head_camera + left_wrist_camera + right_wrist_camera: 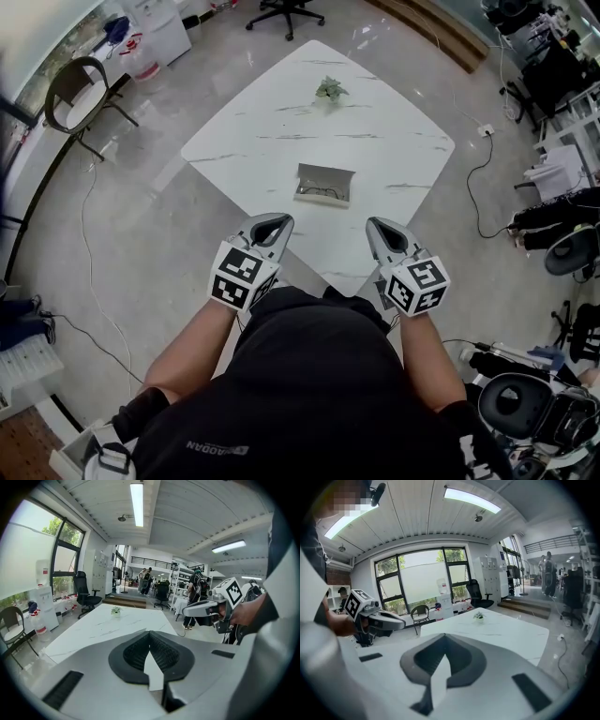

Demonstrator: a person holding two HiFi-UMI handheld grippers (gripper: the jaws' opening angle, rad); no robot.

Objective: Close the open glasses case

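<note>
An open grey glasses case (324, 184) lies on the white marble table (281, 122), with dark-framed glasses inside it. My left gripper (279, 221) hovers over the table's near edge, left of the case and short of it. Its jaws are shut on nothing. Right of the case my right gripper (377, 226) hangs at the same height, also shut and empty. Neither touches the case. In the left gripper view the left gripper (150, 633) points down the table, and the right gripper (206, 608) shows beside it. The right gripper view shows the right gripper (442, 638) and the left gripper (377, 618). The case is hidden in both gripper views.
A small potted plant (330, 90) stands at the table's far side. A brown chair (75, 94) is at the left, an office chair (286, 11) beyond the table. Cables (478, 178) trail on the floor to the right. People (145, 578) stand far off.
</note>
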